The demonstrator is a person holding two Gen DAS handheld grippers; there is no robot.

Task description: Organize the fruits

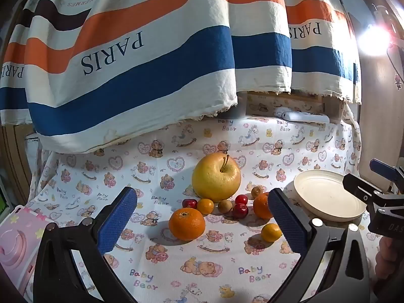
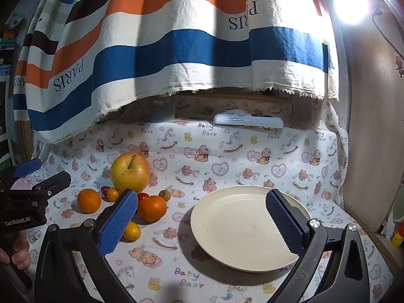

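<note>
Your left gripper hangs with its jaws spread wide and nothing between the blue pads; your right gripper is just as wide, also empty, poised over the cream plate.

Ahead of the left jaws the fruit sits in a loose cluster on the printed tablecloth. The large yellow apple stands at the back. In front of it lie an orange, nearest you, a second orange partly hidden by the right finger, and two small yellow-orange fruits. Dark red cherries and small brown round fruits crowd the gaps — they touch or nearly touch one another, so there is little room between pieces. The near orange has bare cloth to its left and in front.

The plate holds nothing and lies to the right of the fruit, apart from it, with open cloth between. Its far rim has free cloth behind it.

Around the edges: a striped curtain hangs low over the back of the table, a white remote-like device lies beneath its hem, and a pink item sits at the left edge. A wooden panel closes the right side — a bright lamp glares above it.
</note>
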